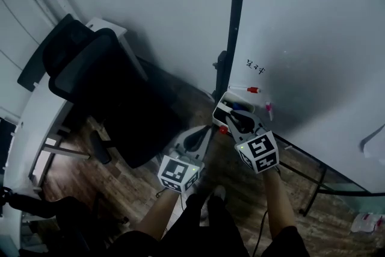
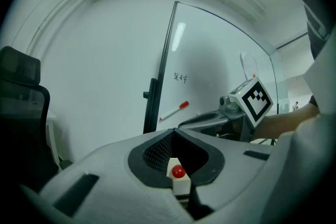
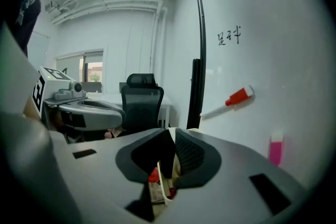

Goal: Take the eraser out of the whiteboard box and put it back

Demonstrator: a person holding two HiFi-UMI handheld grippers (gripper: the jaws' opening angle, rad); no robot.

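The white whiteboard box (image 1: 224,100) hangs at the whiteboard's (image 1: 313,39) lower left corner. Dark things lie inside it, and I cannot tell which is the eraser. My right gripper (image 1: 239,119) sits right over the box. In the right gripper view its jaws (image 3: 170,136) stand a narrow slit apart, with the box rim (image 3: 164,186) and something red below them and nothing pressed between the pads. My left gripper (image 1: 203,132) hovers just left of the box, its jaws (image 2: 173,132) shut and empty. Beyond them shows a white box corner with a red knob (image 2: 178,170).
A red-capped marker (image 1: 248,89) and a small pink item (image 1: 269,110) cling to the board above the box. The board's black post (image 1: 231,21) runs up beside it. A black office chair (image 1: 102,87) and a white desk (image 1: 36,123) stand to the left on the wooden floor.
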